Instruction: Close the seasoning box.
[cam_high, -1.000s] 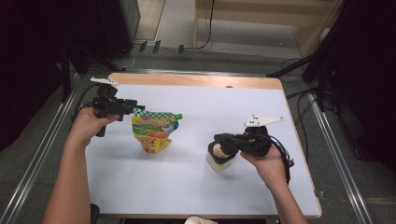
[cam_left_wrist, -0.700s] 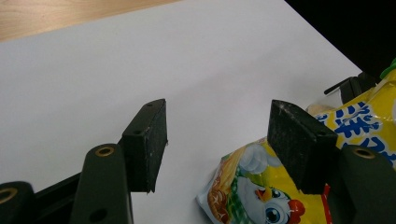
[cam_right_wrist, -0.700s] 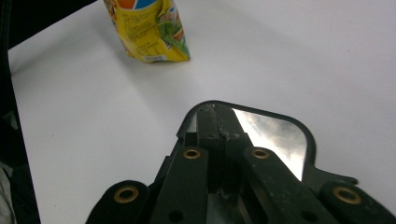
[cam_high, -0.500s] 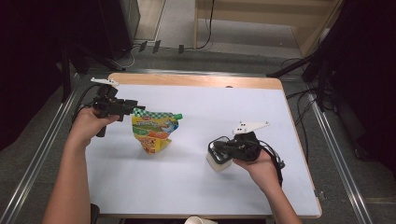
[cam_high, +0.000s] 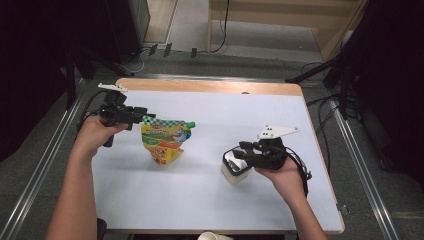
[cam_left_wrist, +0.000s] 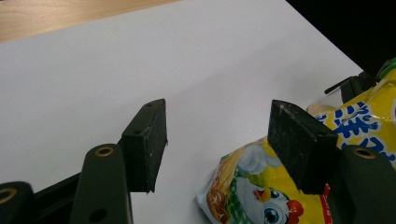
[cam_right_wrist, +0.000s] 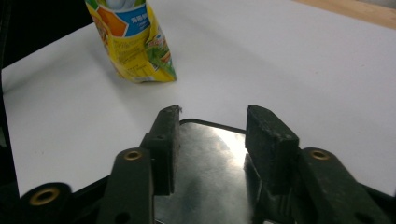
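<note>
We see the right hand-held gripper (cam_high: 239, 161) w/ jaws just opening, parted over the foil lid of a white cup (cam_high: 234, 173) on the bench (cam_high: 210, 200), nothing clamped. Left hand-held gripper (cam_high: 146, 116) gapes wide, empty, just beside the upright yellow snack pouch (cam_high: 164, 142).

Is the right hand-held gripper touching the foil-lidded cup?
Cannot tell. In the right gripper view the right hand-held gripper has just been opening; its pads hang over the cup's foil lid, with no plain gap or contact.
</note>
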